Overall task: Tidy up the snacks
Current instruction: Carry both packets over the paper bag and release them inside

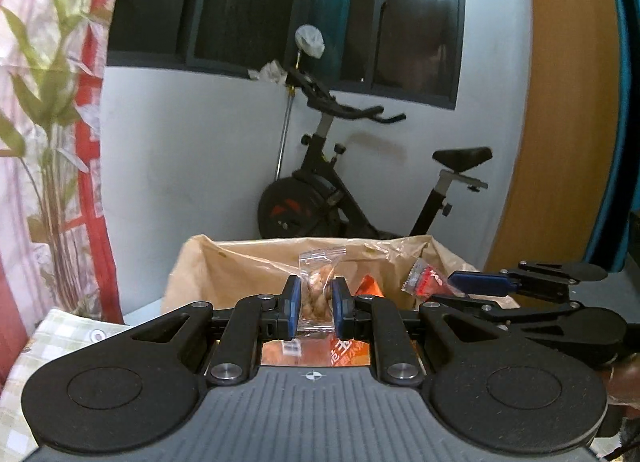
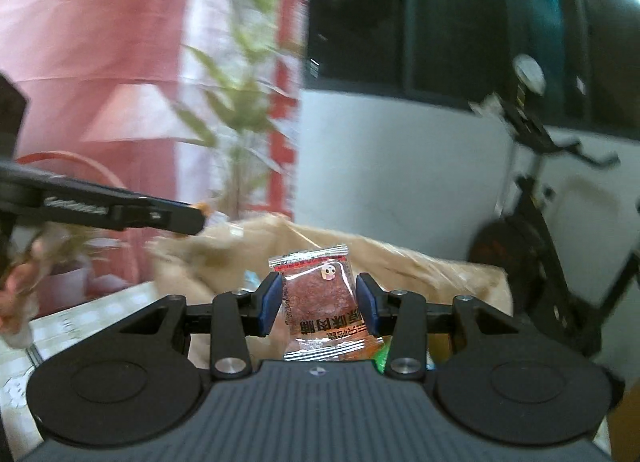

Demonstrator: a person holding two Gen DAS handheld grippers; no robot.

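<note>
Nearest the left wrist camera, the left gripper is clamped, blue pads pressing both sides, on a small clear plastic packet of pale brown nut-like snacks. The packet stands upright between the fingers, its sealed top edge poking above them, so it reads as lifted clear rather than resting on anything. Just beyond and below it gapes a crumpled brown paper bag, open-mouthed, with an orange wrapper showing inside; a flat orange packet lies under the gripper body.

In the right wrist view the right gripper holds a clear-and-red sachet of dark reddish dried meat in the same upright way, gripped by its side edges, printed text upside down to the camera. It too hangs just short of the bag's rim.

Both tools point forward and roughly level, side by side: the right one enters the left view from the right with its sachet over the bag's mouth (the right view is blurred, so finer detail is unclear). Holding each snack by its edges above the opening probably suits dropping or sorting them there, though which cannot be told. An exercise bike stands against the wall behind.
</note>
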